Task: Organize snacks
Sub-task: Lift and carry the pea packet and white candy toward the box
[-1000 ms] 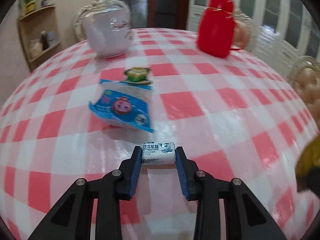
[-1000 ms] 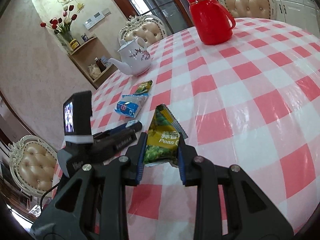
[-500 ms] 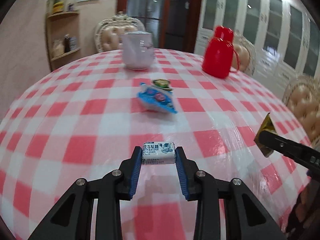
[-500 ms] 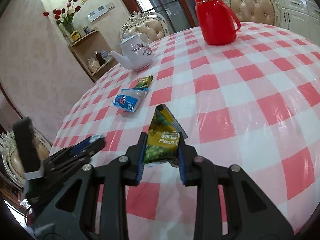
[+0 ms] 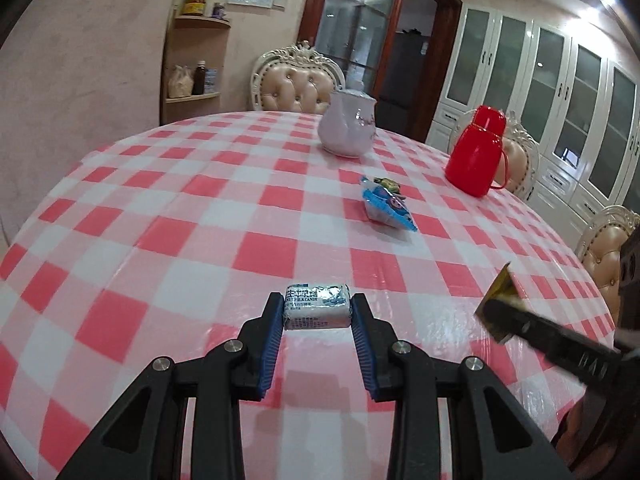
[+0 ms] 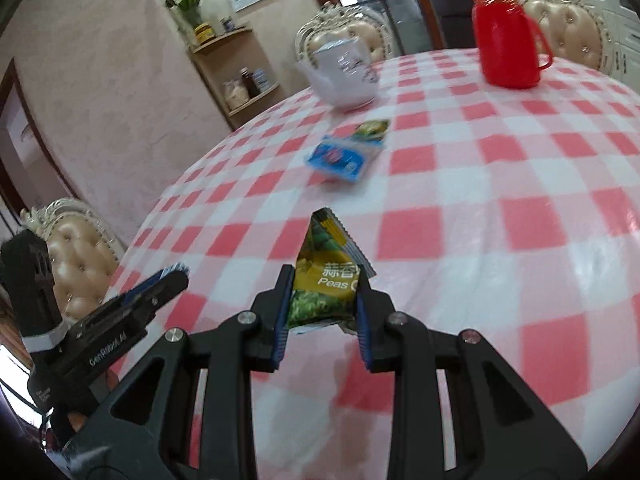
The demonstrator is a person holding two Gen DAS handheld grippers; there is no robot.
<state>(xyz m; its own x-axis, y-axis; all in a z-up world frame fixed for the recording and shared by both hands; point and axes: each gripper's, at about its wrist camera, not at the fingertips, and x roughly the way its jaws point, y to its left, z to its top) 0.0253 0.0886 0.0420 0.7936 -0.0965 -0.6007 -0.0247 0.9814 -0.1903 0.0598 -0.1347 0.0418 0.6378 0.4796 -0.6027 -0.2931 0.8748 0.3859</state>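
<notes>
Two snacks were already in hand: the left gripper [image 5: 317, 312] clamped a milk candy [image 5: 316, 306] crosswise, the right gripper [image 6: 322, 305] a peas packet [image 6: 326, 280]. The blue packet [image 5: 387, 208] lay ahead on the tabletop [image 5: 168, 240], nearer the right gripper.

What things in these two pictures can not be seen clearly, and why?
- Green snack pack, left wrist view: mostly hidden behind the blue snack pack.
- Blue snack pack label, right wrist view: motion blur.
- Peas packet text: cut off by the right gripper pad.
- Milk candy small print: too small.
</notes>
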